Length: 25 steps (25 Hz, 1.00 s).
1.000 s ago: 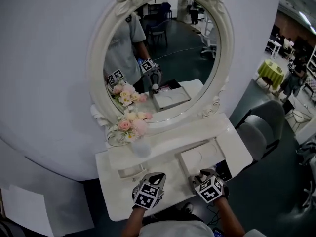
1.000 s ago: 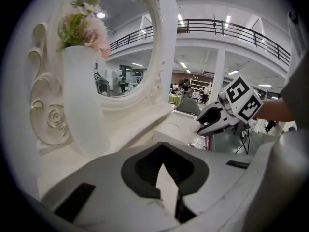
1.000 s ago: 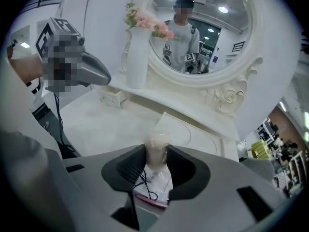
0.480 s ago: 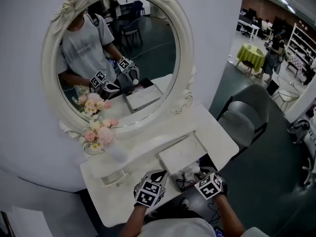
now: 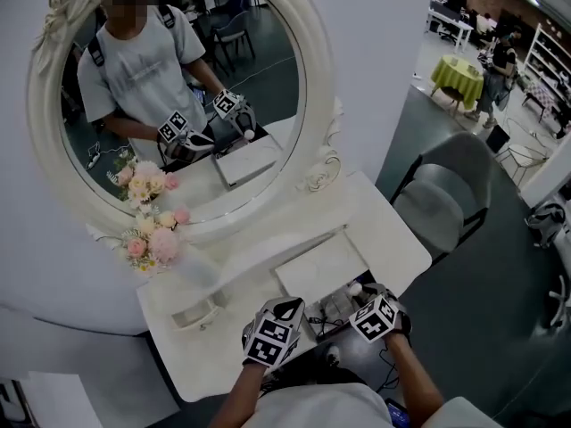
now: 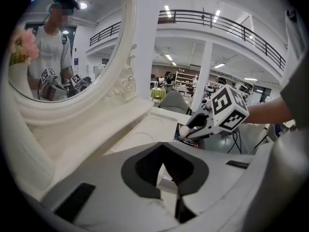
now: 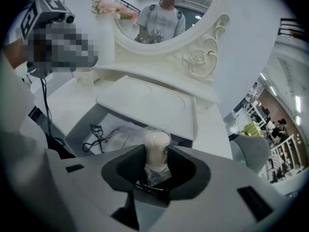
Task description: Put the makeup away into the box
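The right gripper (image 7: 155,170) squeezes a wrapped makeup sponge (image 7: 155,146) above the open box (image 7: 82,124), so it can drop in. The left gripper (image 6: 169,178) is closed and empty.

Pale wrapped makeup sponge (image 7: 155,151) clamped upright, beside open white box (image 7: 77,122) holding eyelash curler (image 7: 95,138).

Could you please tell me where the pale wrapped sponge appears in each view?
Head view: pale wrapped sponge lower right of centre.
Left gripper view: the sponge right of centre.
Right gripper view: the sponge dead centre, in the right gripper.
Shared landmark: the white lid.
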{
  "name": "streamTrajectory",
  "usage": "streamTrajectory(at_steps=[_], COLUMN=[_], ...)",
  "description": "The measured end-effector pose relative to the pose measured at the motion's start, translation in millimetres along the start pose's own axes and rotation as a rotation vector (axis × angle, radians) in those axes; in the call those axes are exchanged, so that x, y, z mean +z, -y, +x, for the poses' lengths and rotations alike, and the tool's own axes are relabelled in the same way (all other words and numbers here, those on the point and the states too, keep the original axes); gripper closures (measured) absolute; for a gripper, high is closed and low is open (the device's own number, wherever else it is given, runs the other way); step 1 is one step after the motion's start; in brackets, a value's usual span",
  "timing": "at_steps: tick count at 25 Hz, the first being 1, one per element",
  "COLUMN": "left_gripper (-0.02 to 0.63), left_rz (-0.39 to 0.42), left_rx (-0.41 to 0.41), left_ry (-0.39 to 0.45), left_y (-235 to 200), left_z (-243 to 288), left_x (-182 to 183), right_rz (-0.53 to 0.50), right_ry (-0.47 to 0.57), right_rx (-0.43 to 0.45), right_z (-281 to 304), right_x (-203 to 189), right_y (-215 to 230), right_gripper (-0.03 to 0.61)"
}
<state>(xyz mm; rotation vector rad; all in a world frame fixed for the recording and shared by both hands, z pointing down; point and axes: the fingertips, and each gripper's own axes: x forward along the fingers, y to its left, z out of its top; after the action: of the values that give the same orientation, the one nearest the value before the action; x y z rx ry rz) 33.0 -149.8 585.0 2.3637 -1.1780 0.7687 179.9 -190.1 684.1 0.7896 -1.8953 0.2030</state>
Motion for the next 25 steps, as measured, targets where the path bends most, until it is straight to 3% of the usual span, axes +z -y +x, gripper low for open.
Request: streamTrajectory(at_steps=[6,12,16,20,25], left_gripper=[0.597,0.597,0.597,0.597,0.597], left_rz=[-0.023,-0.040,-0.039,-0.040,-0.052], left_rx=[0.023,0.043,0.039,0.041,0.060], left_ry=[-0.021,-0.037,-0.039,-0.038,-0.027], left_y=[-2.1,-4.3,1.4,1.4,-6.7], left_z=[10.4,18.7,22.4,22.7,18.1], left_x=[0.2,-0.8,2.0,1.9,2.9], right_rz=[-0.111,-0.029,-0.022,-0.008,0.045], right_ry=[-0.108,-0.098,-0.082,-0.074,-0.022], right_rx=[0.011,0.044,0.031,0.078,0.115], right_z=[28.8,46.2,50.8,46.3,28.4], right_x=[-11.6,-4.4,3.9,0.1,9.1], right_y=[9.5,19.1,22.1,17.3,19.4], right_gripper=[0.439,0.439,0.439,0.437,0.377])
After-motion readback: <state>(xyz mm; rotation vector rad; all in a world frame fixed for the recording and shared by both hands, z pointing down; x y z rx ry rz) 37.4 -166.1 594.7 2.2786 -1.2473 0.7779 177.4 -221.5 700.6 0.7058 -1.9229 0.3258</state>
